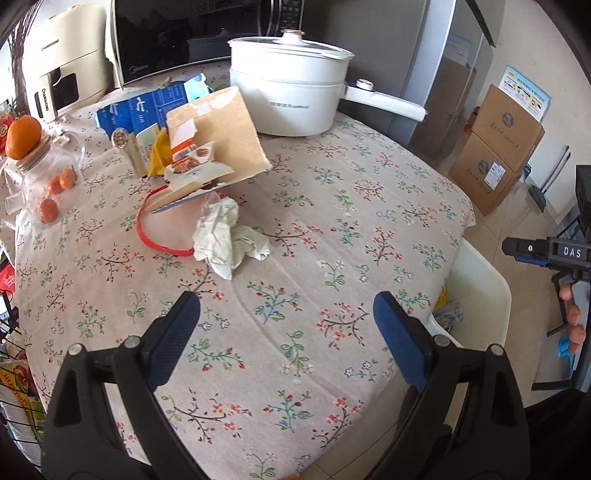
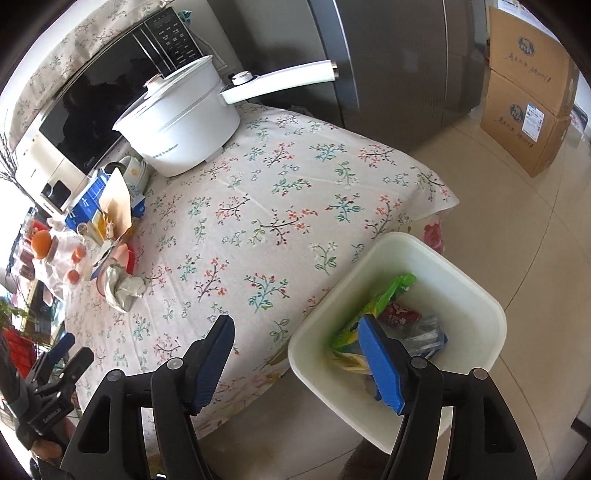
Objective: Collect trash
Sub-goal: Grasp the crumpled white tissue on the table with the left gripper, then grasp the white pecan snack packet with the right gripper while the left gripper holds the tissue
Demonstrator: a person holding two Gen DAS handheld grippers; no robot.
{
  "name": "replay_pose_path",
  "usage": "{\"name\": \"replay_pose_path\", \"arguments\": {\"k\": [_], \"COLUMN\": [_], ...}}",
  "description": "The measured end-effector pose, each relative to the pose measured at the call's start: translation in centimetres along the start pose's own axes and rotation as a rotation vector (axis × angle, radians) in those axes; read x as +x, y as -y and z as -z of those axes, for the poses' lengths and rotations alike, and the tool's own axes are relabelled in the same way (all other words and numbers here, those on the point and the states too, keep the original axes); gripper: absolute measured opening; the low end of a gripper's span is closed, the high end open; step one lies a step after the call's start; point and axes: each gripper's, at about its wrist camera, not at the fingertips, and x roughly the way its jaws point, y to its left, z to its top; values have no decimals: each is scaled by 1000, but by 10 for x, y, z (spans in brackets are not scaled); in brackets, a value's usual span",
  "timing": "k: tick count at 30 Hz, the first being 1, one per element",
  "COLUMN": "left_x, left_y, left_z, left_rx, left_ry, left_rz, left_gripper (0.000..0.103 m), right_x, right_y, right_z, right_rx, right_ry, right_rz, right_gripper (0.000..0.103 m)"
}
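Note:
A crumpled pale paper wad (image 1: 229, 236) lies on the floral tablecloth, also seen in the right wrist view (image 2: 123, 290). Behind it a torn cardboard box (image 1: 221, 136) holds wrappers, next to a blue carton (image 1: 147, 109) and a red band (image 1: 155, 240). A white bin (image 2: 402, 295) stands on the floor at the table's right edge and holds a green packet (image 2: 384, 306) and other wrappers. My left gripper (image 1: 286, 306) is open and empty above the table, short of the paper wad. My right gripper (image 2: 295, 332) is open and empty above the table edge and the bin.
A white electric pot (image 1: 291, 96) with a long handle stands at the back, in front of a microwave (image 1: 177, 33). Oranges (image 1: 22, 136) and a jar sit at the left. Cardboard boxes (image 1: 498, 147) are stacked on the floor beside a fridge (image 2: 399, 55).

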Motion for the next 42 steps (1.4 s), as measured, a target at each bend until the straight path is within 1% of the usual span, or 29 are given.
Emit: {"name": "replay_pose_path", "arguments": {"k": [5, 7, 9, 12, 16, 18, 20, 21, 22, 23, 28, 33, 37, 40, 42], "left_x": [18, 31, 45, 62, 78, 85, 90, 90, 89, 88, 76, 52, 29, 10, -5], "left_y": [-27, -36, -43, -50, -54, -54, -55, -55, -56, -55, -55, -60, -67, -77, -86], "left_z": [-10, -13, -14, -15, -17, -18, -18, -18, -18, -19, -18, -9, 0, 7, 11], "left_rx": [-54, -72, -93, -117, -150, -163, -178, -187, -193, -194, -177, -157, -147, -159, -174], "left_ry": [31, 34, 23, 15, 7, -4, -17, -16, -12, -10, -18, -40, -50, -37, -19], "left_rz": [14, 12, 12, -1, -9, -17, -30, -31, -31, -34, -40, -30, -24, -18, -23], "left_gripper": [94, 88, 78, 66, 60, 46, 36, 35, 32, 27, 24, 23, 23, 23, 23], "right_x": [12, 18, 24, 31, 39, 42, 44, 44, 45, 45, 45, 47, 53, 59, 64], "right_y": [-25, -35, -43, -55, -68, -73, -76, -77, -77, -77, -75, -82, -100, -119, -135], "right_z": [-8, -11, -15, -20, -22, -22, -22, -21, -21, -21, -19, -19, -18, -18, -18], "right_rx": [-26, -27, -23, -22, -32, -37, -45, -48, -48, -48, -50, -56, -70, -88, -104], "right_ry": [0, -1, -7, -19, -35, -42, -46, -48, -49, -50, -54, -56, -59, -56, -55], "right_rz": [-8, -17, -30, -49, -66, -71, -71, -70, -69, -68, -57, -55, -68, -86, -113], "right_gripper": [72, 72, 72, 72, 72, 72, 72, 72, 72, 72, 72, 72, 72, 72, 72]}}
